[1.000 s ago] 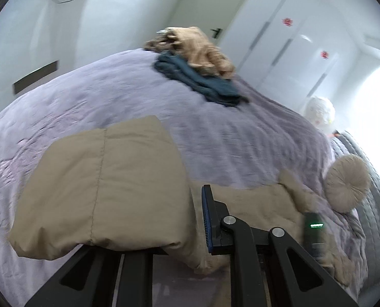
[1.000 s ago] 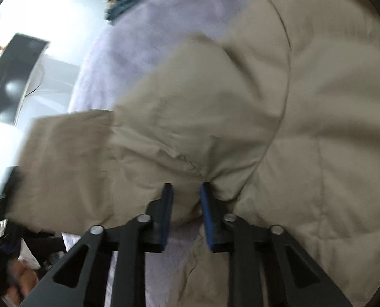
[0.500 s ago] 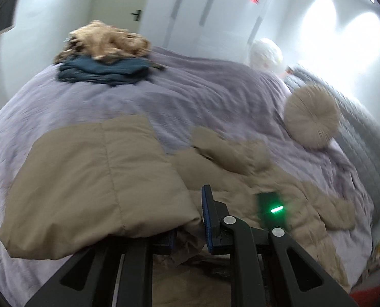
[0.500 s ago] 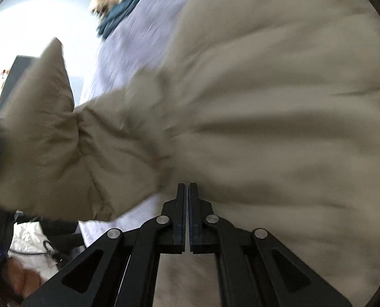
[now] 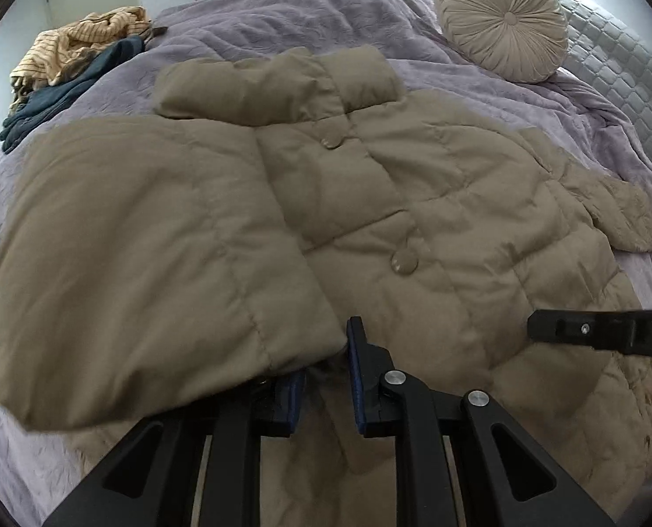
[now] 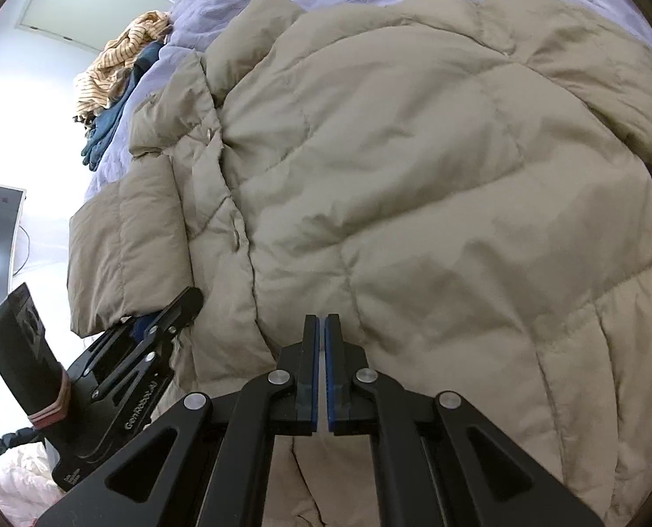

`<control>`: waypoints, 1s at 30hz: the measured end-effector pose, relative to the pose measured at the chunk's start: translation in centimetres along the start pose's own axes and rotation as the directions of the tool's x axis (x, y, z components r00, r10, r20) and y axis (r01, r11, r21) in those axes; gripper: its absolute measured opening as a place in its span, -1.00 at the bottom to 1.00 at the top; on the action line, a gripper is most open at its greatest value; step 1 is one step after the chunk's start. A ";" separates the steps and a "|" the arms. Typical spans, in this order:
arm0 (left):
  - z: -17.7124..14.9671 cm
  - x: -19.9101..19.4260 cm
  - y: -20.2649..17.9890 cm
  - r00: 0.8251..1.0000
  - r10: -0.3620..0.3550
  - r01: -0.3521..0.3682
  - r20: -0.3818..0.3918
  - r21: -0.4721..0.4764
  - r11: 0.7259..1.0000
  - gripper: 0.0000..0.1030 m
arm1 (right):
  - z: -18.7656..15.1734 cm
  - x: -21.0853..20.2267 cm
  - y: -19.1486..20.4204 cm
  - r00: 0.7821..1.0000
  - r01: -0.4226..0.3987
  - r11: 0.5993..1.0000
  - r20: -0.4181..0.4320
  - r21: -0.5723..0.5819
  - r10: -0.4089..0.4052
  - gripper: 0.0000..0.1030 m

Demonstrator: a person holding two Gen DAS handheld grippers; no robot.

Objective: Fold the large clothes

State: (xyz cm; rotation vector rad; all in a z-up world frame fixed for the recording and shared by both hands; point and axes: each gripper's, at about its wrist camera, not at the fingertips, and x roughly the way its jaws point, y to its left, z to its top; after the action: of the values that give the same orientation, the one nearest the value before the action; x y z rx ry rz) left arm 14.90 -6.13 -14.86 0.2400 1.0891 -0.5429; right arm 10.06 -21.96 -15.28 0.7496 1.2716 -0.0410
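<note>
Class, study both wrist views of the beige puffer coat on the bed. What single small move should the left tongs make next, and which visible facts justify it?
Probably lower the left tongs and let go. The folded sleeve panel already lies across the front of the beige puffer coat, its hem draped at the open tongs. The right tongs are shut, empty, hovering over the coat.

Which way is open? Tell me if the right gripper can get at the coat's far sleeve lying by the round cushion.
Probably yes. The right gripper is shut and empty above the coat; the sleeve lies flat and uncovered, with the round cushion well clear.
</note>
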 end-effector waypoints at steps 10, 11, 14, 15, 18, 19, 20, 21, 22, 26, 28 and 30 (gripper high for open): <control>-3.6 -7.3 4.2 0.990 0.104 -0.100 0.095 -0.042 0.994 1.00 | -2.8 -3.4 2.3 0.995 0.100 0.972 0.048 -0.214 -0.092 -0.92; -4.0 -8.0 5.4 0.986 0.124 -0.115 0.108 -0.081 0.990 1.00 | -3.1 -3.3 3.5 0.993 0.117 0.960 0.060 -0.254 -0.105 -0.79; -5.5 -9.4 10.1 0.977 0.180 -0.149 0.114 -0.234 0.961 1.00 | -3.9 -3.0 6.0 0.988 0.149 0.930 0.096 -0.335 -0.124 0.96; -5.8 -9.4 11.3 0.975 0.197 -0.162 0.105 -0.274 0.948 1.00 | -4.3 -2.7 7.1 0.982 0.174 0.917 0.135 -0.358 -0.134 0.96; -6.9 -8.9 15.1 0.975 0.213 -0.172 0.063 -0.386 0.906 1.00 | -5.5 -1.0 10.0 0.969 0.241 0.849 0.171 -0.471 -0.180 0.97; -7.2 -8.5 16.2 0.975 0.215 -0.173 0.055 -0.417 0.892 1.00 | -6.0 -0.4 11.1 0.960 0.274 0.810 0.199 -0.518 -0.198 0.97; -7.4 -8.1 17.1 0.975 0.218 -0.176 0.047 -0.442 0.879 1.00 | -6.7 0.4 12.5 0.946 0.319 0.753 0.240 -0.576 -0.217 0.97; -7.5 -7.6 17.5 0.975 0.219 -0.177 0.039 -0.458 0.871 1.00 | -7.4 1.1 13.6 0.933 0.356 0.702 0.277 -0.616 -0.230 0.97; -7.6 -7.0 17.9 0.975 0.218 -0.178 0.030 -0.472 0.863 1.00 | -7.9 1.9 14.7 0.920 0.389 0.653 0.311 -0.649 -0.238 0.96; -7.7 -4.0 18.7 0.972 0.235 -0.217 -0.026 -0.492 0.843 1.00 | -8.1 6.2 18.6 0.864 0.503 0.494 0.433 -0.709 -0.258 0.96; -7.8 -3.1 18.9 0.972 0.231 -0.218 -0.038 -0.502 0.837 1.00 | -7.3 7.5 19.6 0.836 0.547 0.469 0.477 -0.694 -0.269 0.95; -8.0 -2.5 19.1 0.973 0.226 -0.216 -0.042 -0.506 0.835 1.00 | -6.5 7.8 20.4 0.826 0.560 0.477 0.503 -0.677 -0.255 0.67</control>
State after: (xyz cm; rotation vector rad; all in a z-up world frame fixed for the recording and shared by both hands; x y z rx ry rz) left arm 17.92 14.28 -17.72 -0.1052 1.1287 -0.0354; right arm 15.76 -0.07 -12.78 -0.3945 0.9501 0.0179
